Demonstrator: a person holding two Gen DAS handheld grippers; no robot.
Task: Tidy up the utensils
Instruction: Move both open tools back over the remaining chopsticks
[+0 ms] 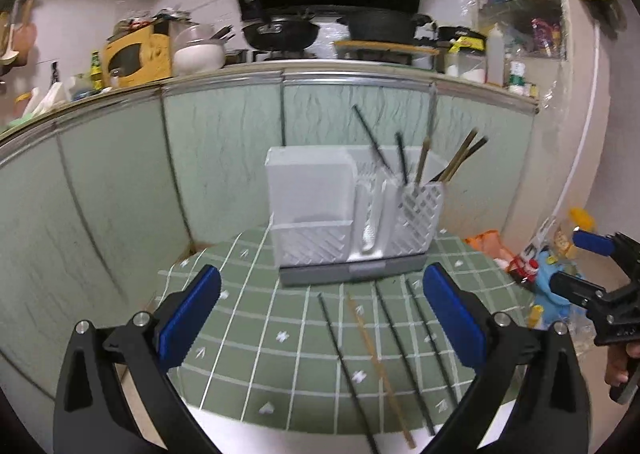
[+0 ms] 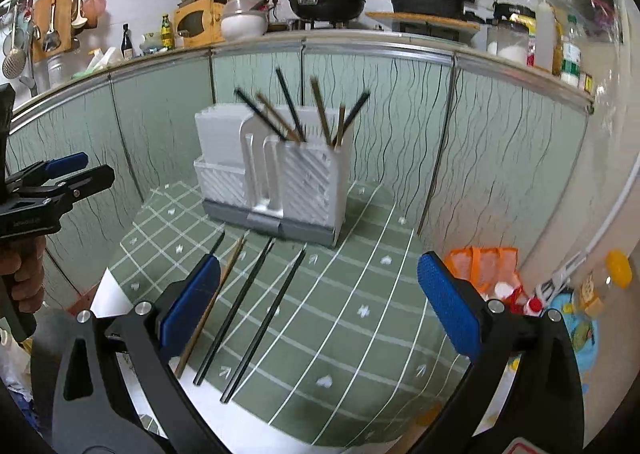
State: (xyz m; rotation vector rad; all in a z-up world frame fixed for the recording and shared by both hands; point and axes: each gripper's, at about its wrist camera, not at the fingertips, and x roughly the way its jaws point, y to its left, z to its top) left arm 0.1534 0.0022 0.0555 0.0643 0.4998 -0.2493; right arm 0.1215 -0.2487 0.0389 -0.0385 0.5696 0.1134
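Observation:
A white utensil rack (image 1: 352, 209) (image 2: 276, 173) on a grey base stands at the back of a green checked mat (image 1: 256, 334) (image 2: 352, 314). Several chopsticks stick up from its lattice cup (image 1: 422, 213) (image 2: 316, 177). In front of the rack several chopsticks lie side by side on the mat: dark ones (image 1: 344, 358) (image 2: 264, 322) and a tan wooden one (image 1: 380, 370) (image 2: 212, 306). My left gripper (image 1: 322, 314) hovers open above them, holding nothing. My right gripper (image 2: 320, 306) is open too, with the loose chopsticks by its left finger. Each gripper shows at the other view's edge, held by a hand.
Green glass cabinet doors (image 1: 120, 181) (image 2: 480, 133) rise right behind the mat, under a counter with pans, a yellow box (image 1: 136, 57) and bottles. An orange bag (image 2: 484, 266), snack packets and a blue item (image 1: 552, 282) lie to the right of the mat.

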